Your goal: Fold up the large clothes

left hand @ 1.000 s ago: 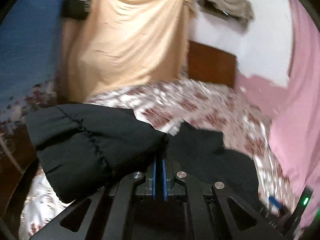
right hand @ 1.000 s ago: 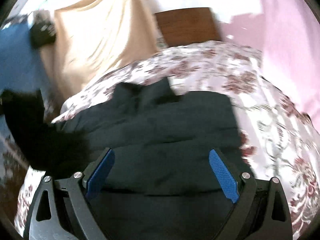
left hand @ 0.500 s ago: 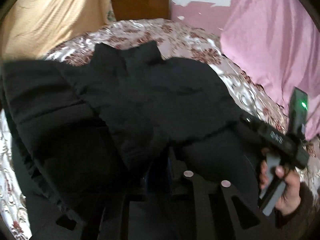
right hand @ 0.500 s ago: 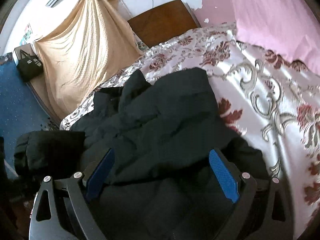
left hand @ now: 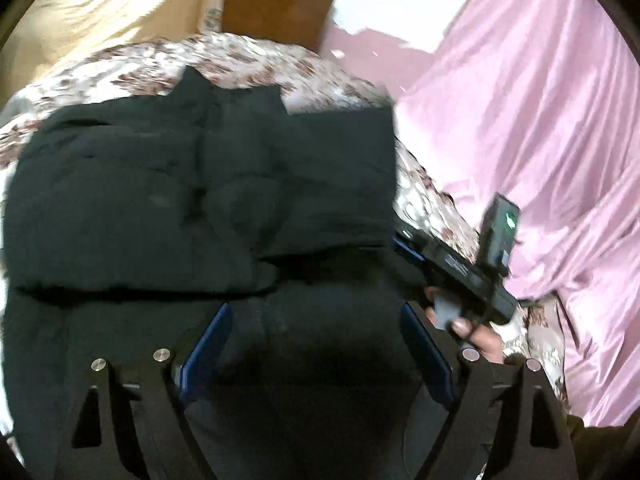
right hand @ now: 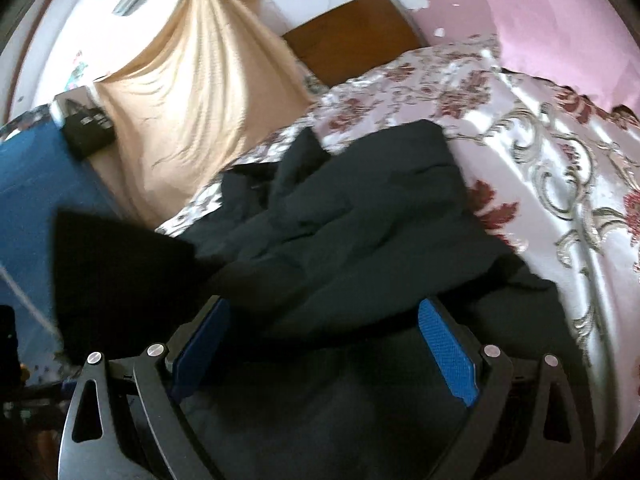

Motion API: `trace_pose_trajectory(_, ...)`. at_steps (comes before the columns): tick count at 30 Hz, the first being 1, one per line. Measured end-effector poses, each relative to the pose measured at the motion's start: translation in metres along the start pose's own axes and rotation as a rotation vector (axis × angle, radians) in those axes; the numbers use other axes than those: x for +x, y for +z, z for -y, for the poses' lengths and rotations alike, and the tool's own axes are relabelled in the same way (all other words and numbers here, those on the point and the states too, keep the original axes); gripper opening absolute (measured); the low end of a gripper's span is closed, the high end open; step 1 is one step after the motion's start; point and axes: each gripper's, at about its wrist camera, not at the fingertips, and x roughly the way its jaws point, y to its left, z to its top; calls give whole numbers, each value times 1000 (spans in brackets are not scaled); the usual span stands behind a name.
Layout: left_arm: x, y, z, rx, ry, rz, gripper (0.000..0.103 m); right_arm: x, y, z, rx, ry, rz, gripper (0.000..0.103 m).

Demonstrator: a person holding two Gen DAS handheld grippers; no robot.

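both claws hang released over a black padded jacket (left hand: 200, 200) that lies on the bed (right hand: 540, 168), which is covered in a floral satin spread. the left claw (left hand: 316, 344) has its blue pads wide apart with nothing between them, and so does the right claw (right hand: 324, 344); in the left view the right hand (left hand: 476, 332) shows at the jacket's right edge, gripping its tool's handle.

the step in hand looks like squaring up a fold. to do it well, each claw should take a thick edge of the upper layer, not a single skin of fabric, and both should pull evenly so the padding does not bunch. pressing the puffed layer flat before the next fold would help, since trapped air is likely to spring it open.

the jacket is bulky and matte, and one part lies doubled over the rest, making a thick ridge across the middle. a collar or hood peak (left hand: 192, 80) sticks out at the far side. in the right view a dark sleeve or flap (right hand: 120, 264) appears to hang off the bed's left side.
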Motion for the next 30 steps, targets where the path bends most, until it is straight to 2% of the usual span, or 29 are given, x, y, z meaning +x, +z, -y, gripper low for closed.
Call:
trace_pose_trajectory(2,-9,0,-11,-49,57,32,88,-5,-3,-8,-29,51,-20,93)
trace_pose_trajectory(5,-28,1,-39,-155,190,85,89,-7,-7,-18,-53,110,-67,93)
trace_pose_trajectory(7,-39,4,-64,-241,290,117,89,-5,-6,-16,-4,153,-105,93)
trace_pose_trajectory(10,-64,-1,-111,-421,404,154,90,-4,-9,-3,116,154,-124,93)
trace_pose_trajectory(13,-84,-10,-148,-507,475,170,92,-15,-16,15,255,232,-92,94)
trace_pose_trajectory(15,-89,-14,-165,-519,541,170,93,-15,-18,10,232,260,-87,98)
trace_pose_trajectory(17,-88,-17,-175,-510,587,147,93,-4,-20,-4,169,254,-136,101)
trace_pose_trajectory(21,-85,-19,-182,-503,583,124,93,27,-27,-26,113,96,-255,99)
trace_pose_trajectory(22,-86,-19,-182,-505,583,126,93,27,-26,-30,117,79,-245,82)
trace_pose_trajectory(23,-85,-17,-182,-503,581,127,93,25,-24,-31,126,82,-232,48)
trace_pose_trajectory(24,-83,-14,-181,-498,577,127,93,24,-22,-33,138,81,-234,40)
trace_pose_trajectory(25,-84,-14,-180,-492,574,128,93,22,-19,-35,144,65,-237,26)
trace_pose_trajectory(26,-84,-12,-178,-484,573,132,93,16,-15,-39,137,49,-218,4)
trace_pose_trajectory(30,-79,2,-166,-438,596,159,93,-13,24,-58,28,26,-118,4)
